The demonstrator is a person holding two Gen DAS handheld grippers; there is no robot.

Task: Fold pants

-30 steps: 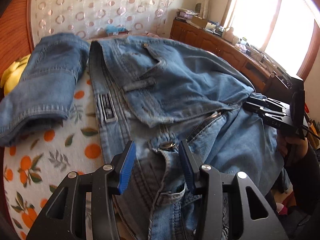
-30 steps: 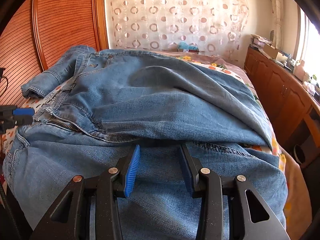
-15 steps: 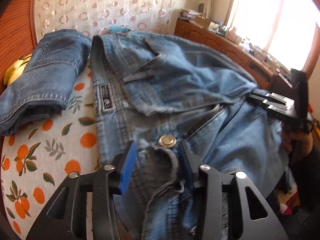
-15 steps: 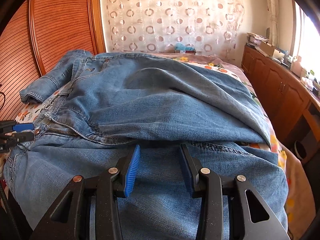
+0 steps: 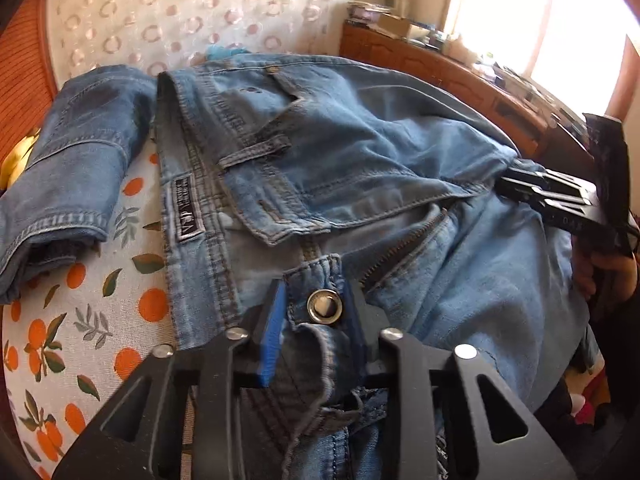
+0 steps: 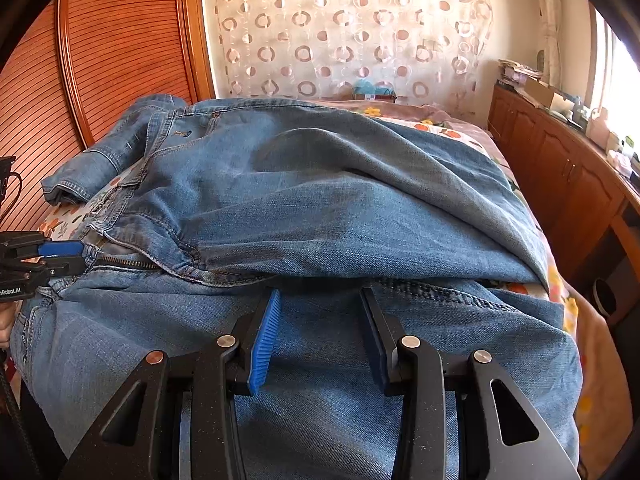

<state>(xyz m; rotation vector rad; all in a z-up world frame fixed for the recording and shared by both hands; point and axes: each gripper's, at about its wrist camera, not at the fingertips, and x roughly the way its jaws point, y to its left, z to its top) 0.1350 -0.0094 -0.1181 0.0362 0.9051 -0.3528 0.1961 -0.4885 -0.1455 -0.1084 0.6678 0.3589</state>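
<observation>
Bedspread (image 5: 80, 320) bears jeans (image 5: 360, 152), waistband left, legs running right.

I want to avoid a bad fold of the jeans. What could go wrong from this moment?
1. The left gripper, whose jaws have just been closing, has only the waistband tab with the metal button between its pads; the hold could slip.
2. The right gripper stands open over the jeans, so a lift may drag one side.
</observation>
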